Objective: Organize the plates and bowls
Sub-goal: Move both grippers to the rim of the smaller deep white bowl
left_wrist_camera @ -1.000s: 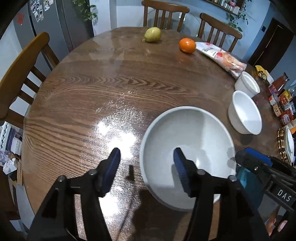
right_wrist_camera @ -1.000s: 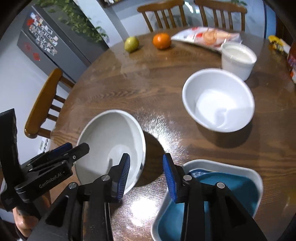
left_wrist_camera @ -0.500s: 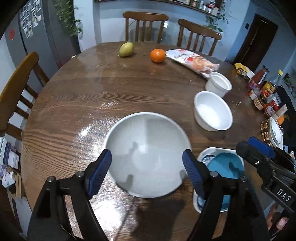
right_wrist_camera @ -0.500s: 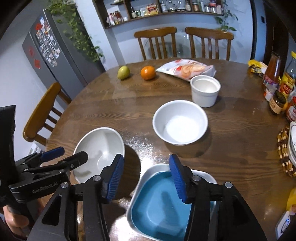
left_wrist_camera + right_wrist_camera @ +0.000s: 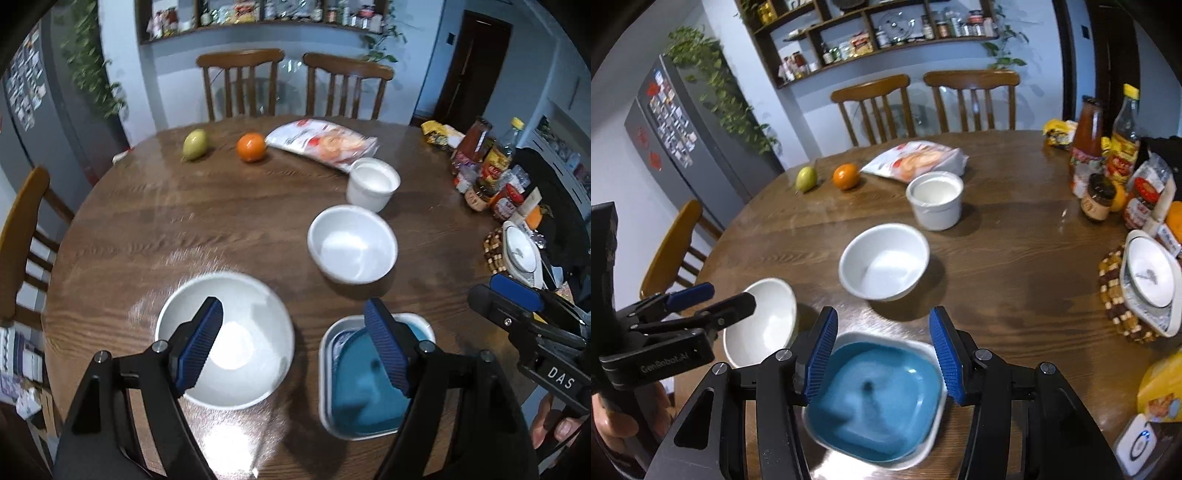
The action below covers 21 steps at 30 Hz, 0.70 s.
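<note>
1. The left claw (image 5: 293,341) hangs above the worktop (image 5: 229,221), jaws wide and empty, having just been opening.
2. Below its left finger sits the large white bowl (image 5: 236,354).
3. Under the right claw (image 5: 882,356), whose jaws stand partly apart, holding nothing and also just opened, lies the blue square plate (image 5: 875,398), resting in a white dish.
4. Beyond both claws stands a medium white bowl (image 5: 884,262).
5. Farther off sits a small white cup (image 5: 936,201).
</note>
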{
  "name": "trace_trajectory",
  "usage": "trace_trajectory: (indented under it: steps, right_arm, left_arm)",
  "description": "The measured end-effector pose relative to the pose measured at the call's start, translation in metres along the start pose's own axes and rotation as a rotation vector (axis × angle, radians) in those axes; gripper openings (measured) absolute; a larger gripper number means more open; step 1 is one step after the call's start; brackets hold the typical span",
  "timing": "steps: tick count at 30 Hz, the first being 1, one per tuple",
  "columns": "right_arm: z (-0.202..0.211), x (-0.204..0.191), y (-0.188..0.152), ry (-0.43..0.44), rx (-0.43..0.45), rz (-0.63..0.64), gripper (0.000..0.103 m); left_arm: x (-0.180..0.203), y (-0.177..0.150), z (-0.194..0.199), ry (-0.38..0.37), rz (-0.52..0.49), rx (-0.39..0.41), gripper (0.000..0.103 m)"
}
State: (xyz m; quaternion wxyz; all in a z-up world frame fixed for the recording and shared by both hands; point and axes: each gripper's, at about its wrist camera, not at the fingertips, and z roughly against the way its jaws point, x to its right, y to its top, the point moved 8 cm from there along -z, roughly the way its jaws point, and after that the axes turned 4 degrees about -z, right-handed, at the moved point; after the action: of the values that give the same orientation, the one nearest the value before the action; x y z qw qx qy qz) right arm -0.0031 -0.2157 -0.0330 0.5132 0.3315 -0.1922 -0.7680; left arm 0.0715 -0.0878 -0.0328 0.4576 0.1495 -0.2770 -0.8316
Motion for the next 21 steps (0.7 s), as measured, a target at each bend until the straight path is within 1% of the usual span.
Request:
trace_trajectory:
  steps: [3, 6, 10, 13, 17, 19, 20, 21]
  right_arm:
    - [0.015, 0.009, 0.012, -0.006, 0.038, -0.003, 0.053]
    - [0.029, 0.013, 0.027, 0.006, 0.071, -0.004, 0.053]
    - [0.049, 0.012, 0.053, 0.016, 0.129, 0.009, 0.053]
    - [0.062, 0.009, 0.072, 0.039, 0.162, 0.012, 0.053]
    - [0.071, 0.006, 0.095, 0.039, 0.206, 0.026, 0.053]
    - [0.073, 0.004, 0.104, 0.044, 0.217, 0.028, 0.053]
    - [0.073, 0.003, 0.109, 0.045, 0.224, 0.029, 0.055]
    - [0.072, 0.002, 0.112, 0.048, 0.229, 0.03, 0.059]
  left_arm:
    - [0.013, 0.021, 0.015, 0.002, -0.038, 0.051, 0.078]
    - [0.021, 0.04, 0.028, 0.001, -0.062, 0.09, 0.078]
    - [0.033, 0.07, 0.047, 0.004, -0.101, 0.148, 0.079]
    - [0.037, 0.089, 0.061, 0.006, -0.114, 0.187, 0.08]
    - [0.035, 0.114, 0.074, 0.029, -0.114, 0.244, 0.081]
    - [0.032, 0.122, 0.078, 0.031, -0.106, 0.259, 0.081]
    - [0.031, 0.126, 0.079, 0.031, -0.1, 0.265, 0.081]
    - [0.029, 0.128, 0.078, 0.032, -0.095, 0.268, 0.082]
